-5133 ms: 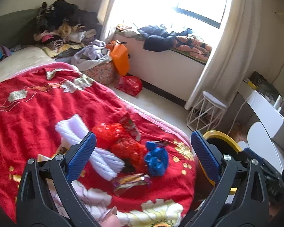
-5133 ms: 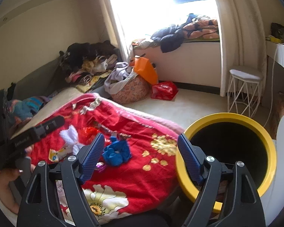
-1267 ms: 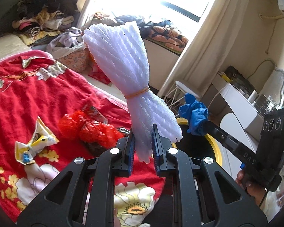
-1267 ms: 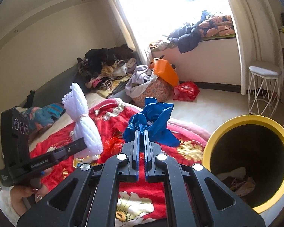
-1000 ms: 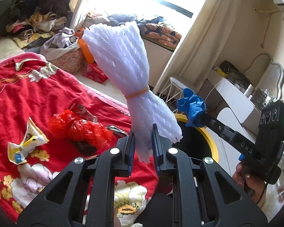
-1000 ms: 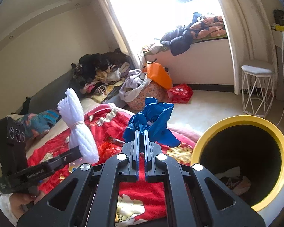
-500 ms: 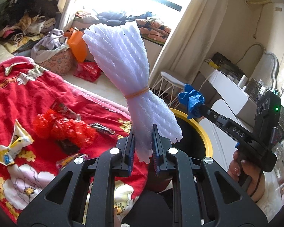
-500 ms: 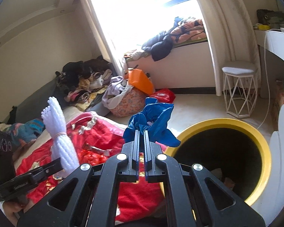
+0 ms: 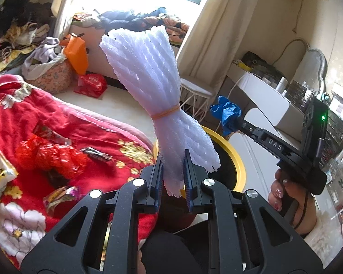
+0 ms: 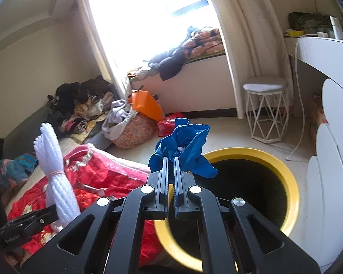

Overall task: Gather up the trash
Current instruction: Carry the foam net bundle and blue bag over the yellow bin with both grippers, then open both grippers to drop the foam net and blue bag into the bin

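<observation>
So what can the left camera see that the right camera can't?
Only the left camera shows the red crumpled bag and wrappers lying on the blanket, plus the hand holding the other tool. Only the right camera looks down into the dark inside of the bin. Both show the yellow bin, the white foam bundle in the left tongs, and the blue bag in the right tongs.
</observation>
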